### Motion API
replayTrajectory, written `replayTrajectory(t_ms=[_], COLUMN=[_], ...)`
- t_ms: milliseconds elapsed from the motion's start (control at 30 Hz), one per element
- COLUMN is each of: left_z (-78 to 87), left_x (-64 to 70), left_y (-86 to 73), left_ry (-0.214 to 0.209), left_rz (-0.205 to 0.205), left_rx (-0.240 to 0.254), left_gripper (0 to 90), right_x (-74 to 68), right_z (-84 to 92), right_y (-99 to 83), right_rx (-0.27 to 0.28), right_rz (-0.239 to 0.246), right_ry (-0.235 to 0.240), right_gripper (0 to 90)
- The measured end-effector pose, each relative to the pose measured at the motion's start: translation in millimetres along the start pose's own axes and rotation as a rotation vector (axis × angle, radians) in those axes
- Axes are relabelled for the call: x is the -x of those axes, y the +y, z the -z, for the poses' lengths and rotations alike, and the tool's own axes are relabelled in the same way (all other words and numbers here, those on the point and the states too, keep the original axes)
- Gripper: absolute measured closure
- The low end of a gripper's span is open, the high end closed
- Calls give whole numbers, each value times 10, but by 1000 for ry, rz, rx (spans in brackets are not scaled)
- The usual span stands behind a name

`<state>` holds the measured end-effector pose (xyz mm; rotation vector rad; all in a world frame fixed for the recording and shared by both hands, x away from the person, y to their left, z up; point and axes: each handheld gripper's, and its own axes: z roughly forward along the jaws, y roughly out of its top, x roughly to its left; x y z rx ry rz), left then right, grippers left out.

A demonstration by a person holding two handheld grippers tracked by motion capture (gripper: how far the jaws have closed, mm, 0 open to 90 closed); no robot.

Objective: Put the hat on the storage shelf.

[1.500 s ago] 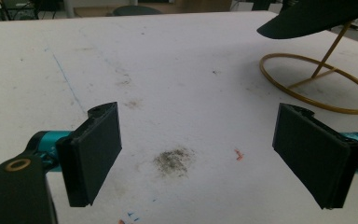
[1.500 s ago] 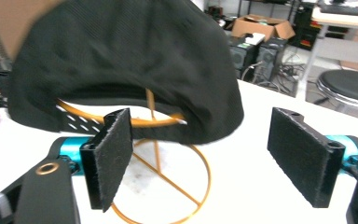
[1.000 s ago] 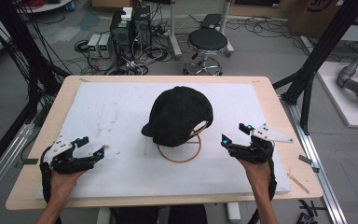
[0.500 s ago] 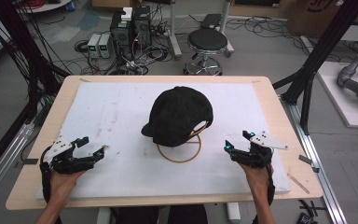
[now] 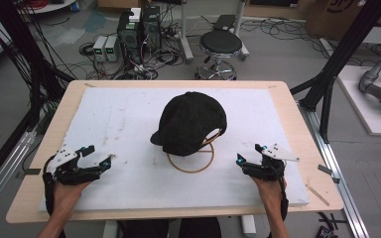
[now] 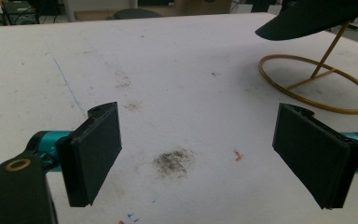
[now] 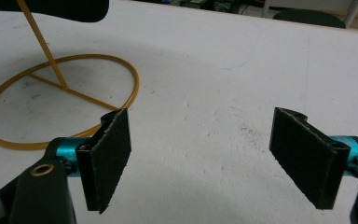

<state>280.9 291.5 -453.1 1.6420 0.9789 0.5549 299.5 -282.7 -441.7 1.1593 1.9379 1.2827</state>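
Counter (image 5: 287,106): white mat covers it, giving flat work area.
Cap (image 5: 191,121): black, sits at mat centre on gold wire stand (image 5: 191,161), so crown keeps shape, brim juts free toward left gripper side.
Left gripper (image 5: 95,159): near-left of cap, well apart from it, jaws wide apart, empty, aimed at stand ring.
Right gripper (image 5: 250,157): near-right of cap, just beside ring, jaws apart, empty; likely poised for two-sided lift.

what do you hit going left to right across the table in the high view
left gripper → cap on its gold stand → right gripper
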Motion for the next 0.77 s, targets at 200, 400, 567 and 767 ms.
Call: replayTrajectory(t_ms=[200, 400, 567, 767], left_z=[4, -3, 1, -6], left_x=[4, 3, 1, -6], left_y=[-2, 1, 0, 2], left_ry=[1, 1, 2, 2], left_rz=[0, 0, 0, 10], left_rx=[3, -4, 0, -6], left_gripper=[153, 153, 153, 153], right_x=[3, 38, 34, 21], right_z=[-41, -39, -45, -32], right_y=[-40, -64, -96, -101], right_rx=[-10, -14, -13, -9], right_rz=[6, -6, -8, -9], right_ry=[-14, -25, -35, -39], right_gripper=[210, 210, 210, 210])
